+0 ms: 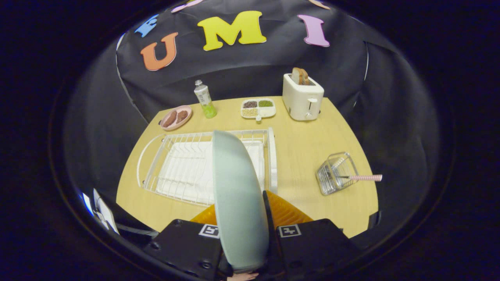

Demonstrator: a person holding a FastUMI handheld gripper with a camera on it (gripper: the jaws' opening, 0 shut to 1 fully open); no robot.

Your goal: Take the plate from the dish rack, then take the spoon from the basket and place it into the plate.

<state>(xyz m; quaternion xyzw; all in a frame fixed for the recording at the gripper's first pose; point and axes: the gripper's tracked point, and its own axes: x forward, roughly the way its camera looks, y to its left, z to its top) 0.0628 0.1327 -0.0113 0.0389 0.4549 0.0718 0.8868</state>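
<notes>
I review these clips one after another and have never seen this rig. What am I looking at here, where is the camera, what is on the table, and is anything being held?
No robot arm here: a person carries handheld tongs, and the fisheye camera rides on them, looking forward along their two fingers. Both fingers press on a pale green plate, held on edge between them. Just beyond them, on the wooden table, lies the white dish rack. Off to the right of the rack a wire basket lies tipped over with a spoon whose pink handle sticks out. At the far side stand a pink dish of brown food, a bottle, a divided tray and a toaster holding bread.
</notes>
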